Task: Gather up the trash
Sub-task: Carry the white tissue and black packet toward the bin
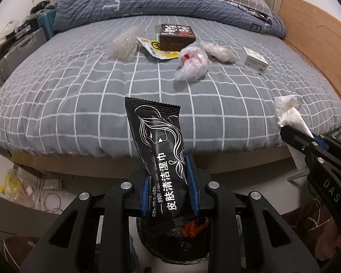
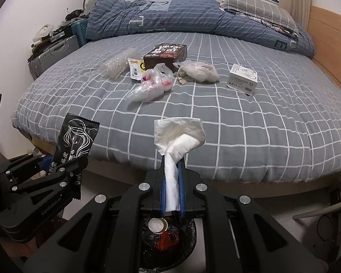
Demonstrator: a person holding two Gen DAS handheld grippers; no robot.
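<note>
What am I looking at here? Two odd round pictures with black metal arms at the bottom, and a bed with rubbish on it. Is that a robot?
No robot: a person holds a two-fingered claw in each hand, and a wide-angle camera on each looks along its fingers, hence the round pictures. One picture is from the left claw, the other from the right claw.

The left claw is shut on a black wet-wipe packet. The right claw is shut on a crumpled white tissue. Below both sits a black-lined bin with rubbish already inside.

Still on the bed: bubble wrap, a yellow-and-white wrapper, a brown box, a crumpled clear plastic bag, a whitish pouch and a small white box.
</note>
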